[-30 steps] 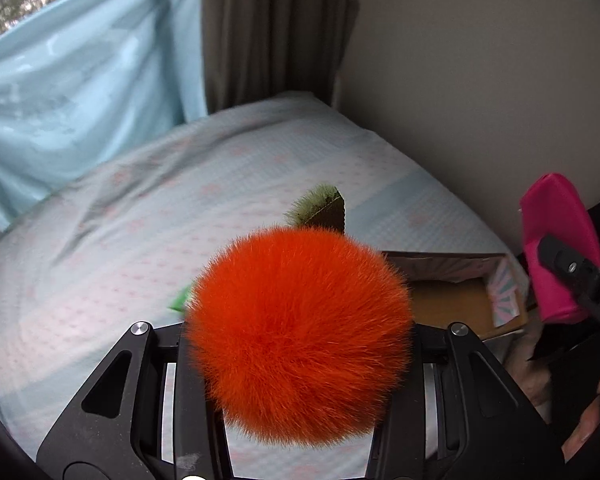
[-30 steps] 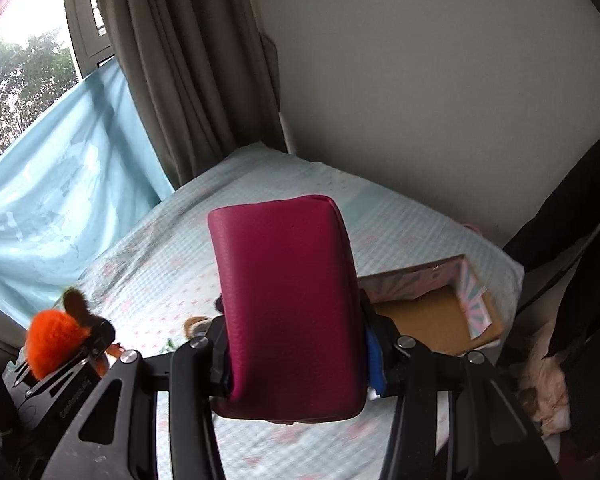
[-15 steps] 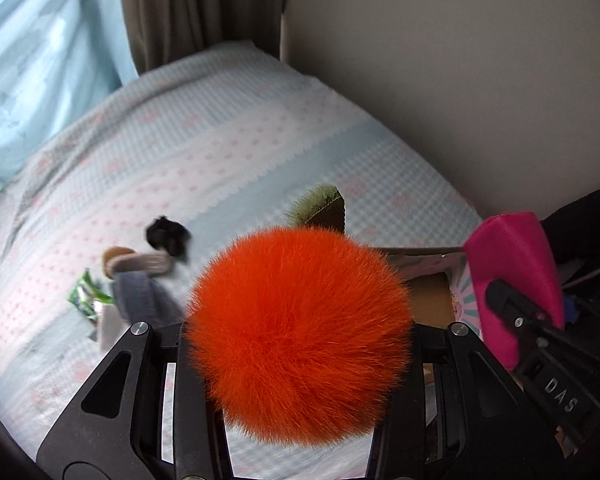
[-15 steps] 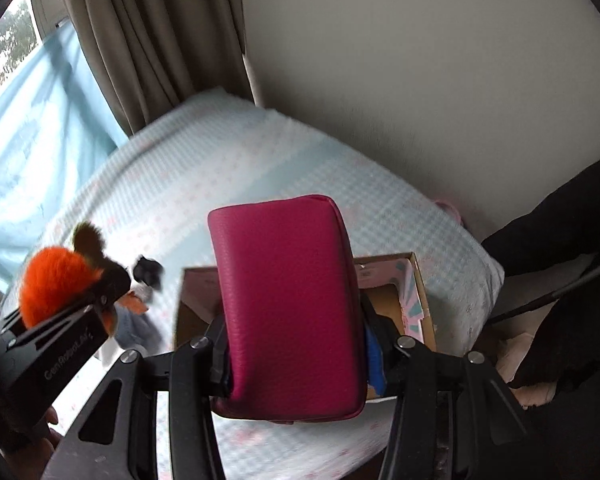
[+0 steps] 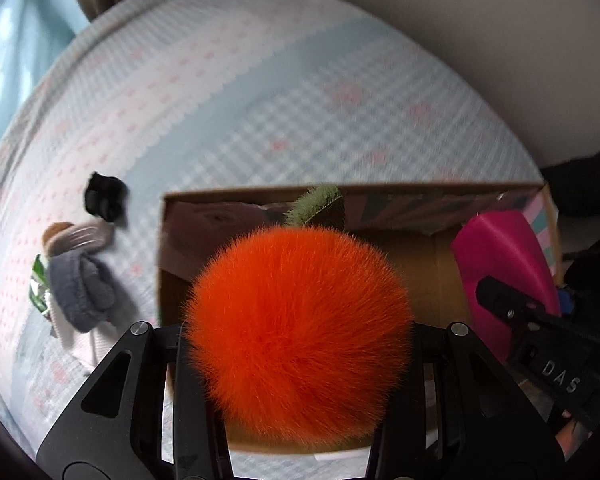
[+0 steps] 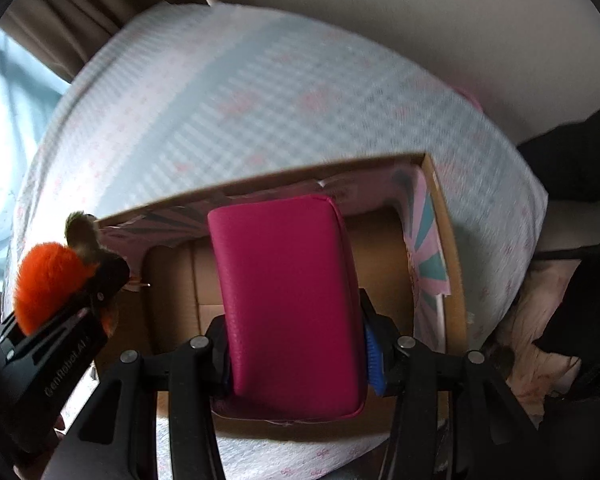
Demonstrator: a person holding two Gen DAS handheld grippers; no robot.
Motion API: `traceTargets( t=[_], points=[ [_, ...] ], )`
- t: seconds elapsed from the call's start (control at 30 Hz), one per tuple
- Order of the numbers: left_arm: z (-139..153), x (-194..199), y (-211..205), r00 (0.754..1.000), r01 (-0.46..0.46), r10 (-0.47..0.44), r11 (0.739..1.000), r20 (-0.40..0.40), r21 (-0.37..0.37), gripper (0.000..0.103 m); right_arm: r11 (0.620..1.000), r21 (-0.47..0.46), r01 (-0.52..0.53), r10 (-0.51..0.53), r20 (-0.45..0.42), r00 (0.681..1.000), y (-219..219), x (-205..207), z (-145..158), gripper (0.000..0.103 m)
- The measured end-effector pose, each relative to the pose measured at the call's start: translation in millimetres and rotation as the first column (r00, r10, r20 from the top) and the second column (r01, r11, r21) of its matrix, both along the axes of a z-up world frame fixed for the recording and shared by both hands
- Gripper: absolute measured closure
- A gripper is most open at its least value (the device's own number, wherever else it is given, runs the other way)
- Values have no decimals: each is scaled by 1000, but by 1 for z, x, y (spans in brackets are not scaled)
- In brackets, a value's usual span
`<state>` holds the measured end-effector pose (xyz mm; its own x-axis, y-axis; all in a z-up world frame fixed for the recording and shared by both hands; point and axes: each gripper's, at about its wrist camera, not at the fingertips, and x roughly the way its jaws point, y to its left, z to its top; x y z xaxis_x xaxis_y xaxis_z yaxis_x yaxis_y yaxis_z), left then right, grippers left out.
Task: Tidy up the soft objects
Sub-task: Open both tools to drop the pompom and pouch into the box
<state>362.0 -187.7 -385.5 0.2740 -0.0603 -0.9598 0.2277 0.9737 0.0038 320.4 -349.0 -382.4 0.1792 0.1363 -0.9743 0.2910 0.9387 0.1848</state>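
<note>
My left gripper (image 5: 300, 336) is shut on a fluffy orange pompom (image 5: 300, 332) with a green furry stalk (image 5: 314, 204), held over the left part of an open cardboard box (image 5: 260, 194). The pompom also shows in the right wrist view (image 6: 48, 280). My right gripper (image 6: 296, 344) is shut on a magenta soft pouch (image 6: 288, 300), held over the box (image 6: 440, 216). The pouch also shows in the left wrist view (image 5: 504, 264), over the box's right end.
The box lies on a bed with a light blue and pink checked sheet (image 5: 260, 80). Left of the box lie a grey sock (image 5: 80, 292), a beige item (image 5: 72, 236), a black soft item (image 5: 104, 196) and a green wrapper (image 5: 38, 280). A wall and curtain stand behind the bed.
Both grippers have tilted down and moved forward over the box, each still holding its object. The box now fills the lower middle of both views.
</note>
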Motion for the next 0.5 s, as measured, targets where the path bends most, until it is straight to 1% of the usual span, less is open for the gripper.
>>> traceTargets(
  t=[0.07, 0.1, 0.17, 0.2, 0.23, 0.27, 0.3, 0.33, 0.37, 0.4, 0.5],
  points=[
    [-14, 4, -4, 999, 31, -31, 999, -27, 11, 69, 1000, 11, -1, 1, -18, 1000, -2, 2, -10, 58],
    [-17, 4, -6, 999, 42, -42, 999, -31, 14, 68, 1000, 17, -2, 3, -25, 1000, -4, 4, -14, 58],
    [-21, 5, -7, 998, 61, -61, 998, -35, 23, 50, 1000, 26, -4, 4, -22, 1000, -5, 7, -17, 57],
    [-21, 5, -8, 996, 75, -74, 997, -41, 29, 27, 999, 34, -6, 7, -28, 1000, -6, 9, -21, 56],
    [-20, 5, -8, 997, 71, -69, 996, -31, 62, 16, 999, 42, -7, 9, -35, 999, -6, 10, -23, 56],
    [-18, 5, -6, 997, 74, -73, 993, -17, 93, 12, 999, 44, -3, 5, -45, 999, -8, 12, -28, 51],
    [-18, 5, -5, 997, 75, -74, 992, -14, 101, 6, 998, 56, 4, 1, -85, 996, -12, 13, -35, 40],
    [-17, 6, 0, 997, 70, -69, 993, -15, 99, 3, 998, 70, 8, 0, -113, 994, -15, 14, -40, 31],
    [-17, 7, 7, 998, 58, -56, 995, -27, 79, 3, 996, 86, 10, 1, -135, 991, -20, 13, -45, 14],
    [-17, 8, 10, 998, 52, -49, 996, -34, 72, 3, 995, 103, 11, 2, -131, 991, -22, 11, -46, 4],
    [-15, 8, 17, 998, 41, -38, 996, -43, 81, 3, 992, 123, 0, 10, -79, 997, -23, 8, -39, 1]
  ],
)
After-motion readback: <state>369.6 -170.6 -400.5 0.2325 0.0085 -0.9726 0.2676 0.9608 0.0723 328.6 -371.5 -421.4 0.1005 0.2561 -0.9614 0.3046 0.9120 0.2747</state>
